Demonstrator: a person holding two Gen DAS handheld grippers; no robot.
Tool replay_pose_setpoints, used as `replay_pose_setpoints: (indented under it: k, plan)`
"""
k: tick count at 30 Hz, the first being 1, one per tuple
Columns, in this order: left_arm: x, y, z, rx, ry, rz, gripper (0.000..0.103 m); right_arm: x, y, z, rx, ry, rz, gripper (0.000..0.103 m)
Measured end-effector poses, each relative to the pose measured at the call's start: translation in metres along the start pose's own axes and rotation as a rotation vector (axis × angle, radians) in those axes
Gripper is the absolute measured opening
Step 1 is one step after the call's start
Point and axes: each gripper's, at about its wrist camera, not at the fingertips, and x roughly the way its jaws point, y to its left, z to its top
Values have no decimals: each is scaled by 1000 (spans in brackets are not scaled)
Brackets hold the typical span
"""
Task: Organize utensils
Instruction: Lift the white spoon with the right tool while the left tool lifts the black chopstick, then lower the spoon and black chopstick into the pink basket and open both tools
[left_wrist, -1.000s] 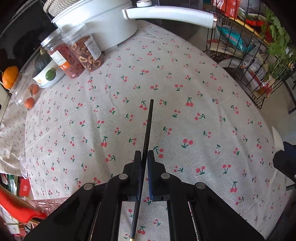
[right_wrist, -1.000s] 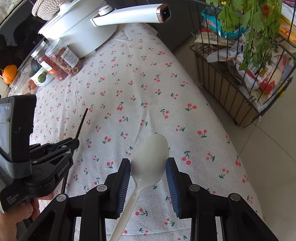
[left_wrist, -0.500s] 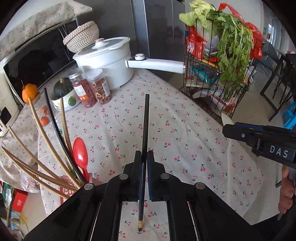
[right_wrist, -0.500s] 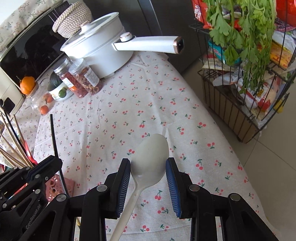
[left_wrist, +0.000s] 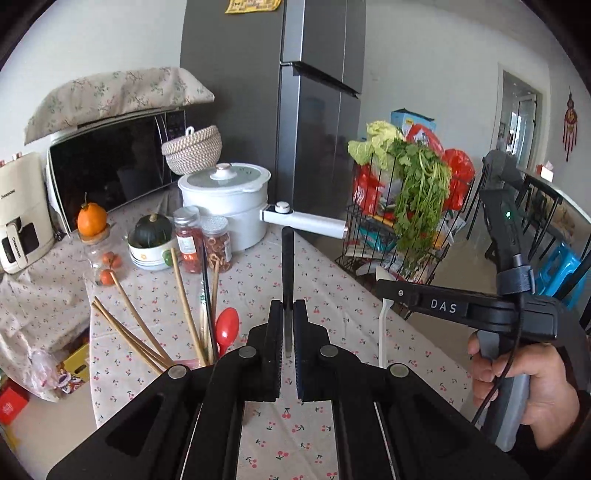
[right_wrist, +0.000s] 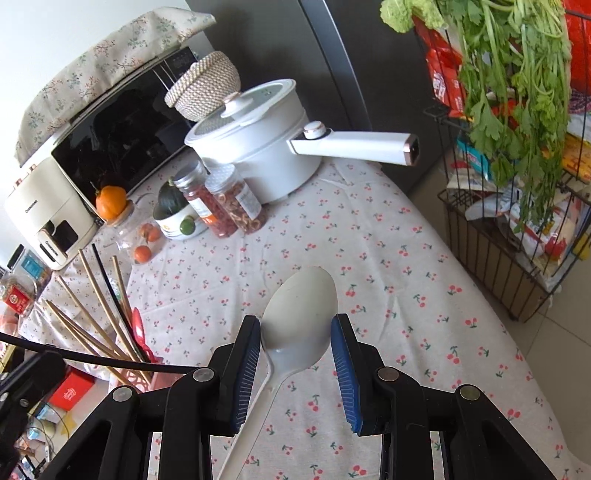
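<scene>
The left tongs (left_wrist: 287, 325) are clamping a black chopstick (left_wrist: 286, 266), which is pointing straight ahead above the cherry-print desk (left_wrist: 332, 291); its rear end is disappearing between the pads. The right tongs (right_wrist: 298, 339) are gripping a white spoon (right_wrist: 301, 314) by the sides of its bowl, the handle running back beneath the frame and getting cut off at the picture's lower edge. To the left, wooden chopsticks (left_wrist: 147, 332) and a red spoon (left_wrist: 226, 326) are standing tilted in a pink holder (right_wrist: 146, 380), whose body is mostly hiding behind the tongs in both views. In the left view only a sliver of the white spoon is showing beside the right hand (left_wrist: 524, 387).
</scene>
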Motion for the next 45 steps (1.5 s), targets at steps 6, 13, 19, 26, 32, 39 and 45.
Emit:
replay_pose_setpoints:
  k: [6,13,19,26,32,39,45]
  plan:
    - [-44,31,13,-45,-121,-14,4,-1,16,4,-19,-51,16,35]
    - [-82,64,5,-80,-283,43,4,-1,44,3,-103,-107,29,35]
    - [-67,96,5,-159,-274,37,4,2,68,-1,-181,-168,23,35]
    - [-38,114,4,-224,-217,13,0,11,92,-3,-240,-219,14,35]
    - [-13,124,-2,-253,-143,21,0,22,109,-8,-289,-230,0,35]
    - [-8,127,-13,-274,-53,17,1,24,126,-18,-348,-298,-20,35]
    - [-25,133,-21,-298,-12,7,56,30,143,-28,-379,-380,-55,35]
